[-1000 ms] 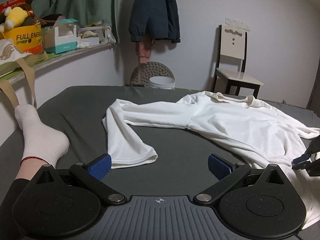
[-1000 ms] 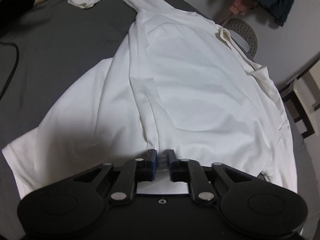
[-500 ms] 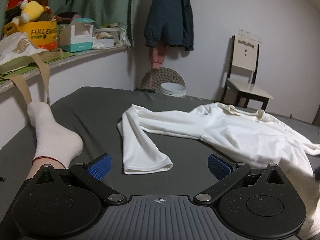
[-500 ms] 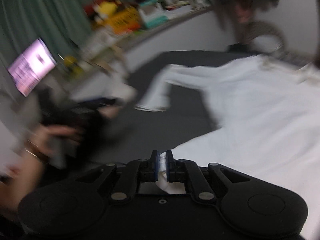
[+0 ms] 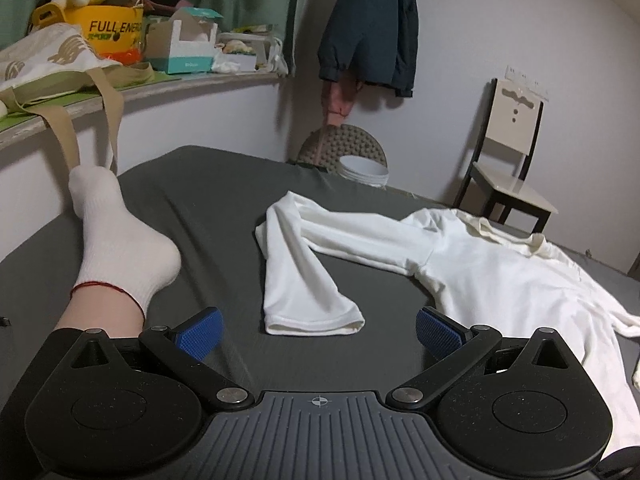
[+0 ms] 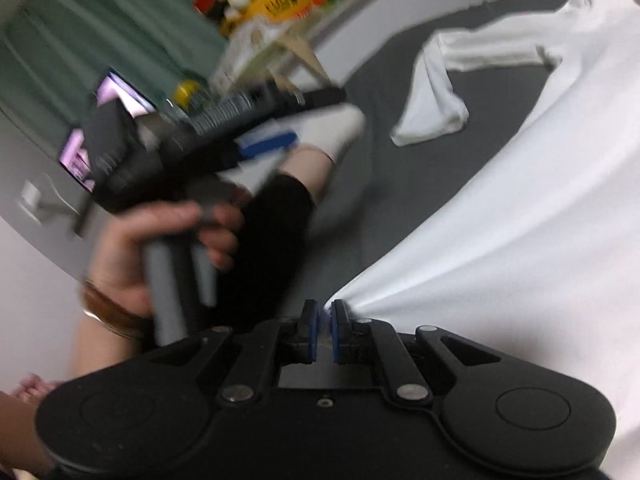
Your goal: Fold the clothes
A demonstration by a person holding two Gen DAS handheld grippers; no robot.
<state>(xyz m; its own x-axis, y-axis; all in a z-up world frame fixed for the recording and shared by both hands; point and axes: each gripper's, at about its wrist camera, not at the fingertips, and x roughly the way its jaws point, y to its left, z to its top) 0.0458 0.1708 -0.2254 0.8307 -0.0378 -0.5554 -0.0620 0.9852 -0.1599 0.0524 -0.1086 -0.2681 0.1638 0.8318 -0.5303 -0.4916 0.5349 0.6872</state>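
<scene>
A white long-sleeved shirt (image 5: 500, 268) lies spread on the dark grey bed cover (image 5: 192, 208), one sleeve bent toward me with its cuff (image 5: 312, 320) just ahead of my left gripper (image 5: 318, 330). That gripper is open and holds nothing. In the right wrist view my right gripper (image 6: 325, 328) is shut on the hem of the shirt (image 6: 520, 240), and the cloth pulls taut from the pads. The left gripper (image 6: 224, 120) also shows there, held in a hand (image 6: 160, 248).
A person's leg with a white sock (image 5: 116, 240) rests on the bed at the left. A cluttered shelf (image 5: 120, 80) runs along the left wall. A chair (image 5: 508, 156), a hanging jacket (image 5: 372, 24) and a white bucket (image 5: 364, 166) stand beyond the bed.
My right gripper has swung round to the left with the shirt hem held in it, pulling the cloth. The left gripper's view has shifted so the sleeve cuff sits more central.
</scene>
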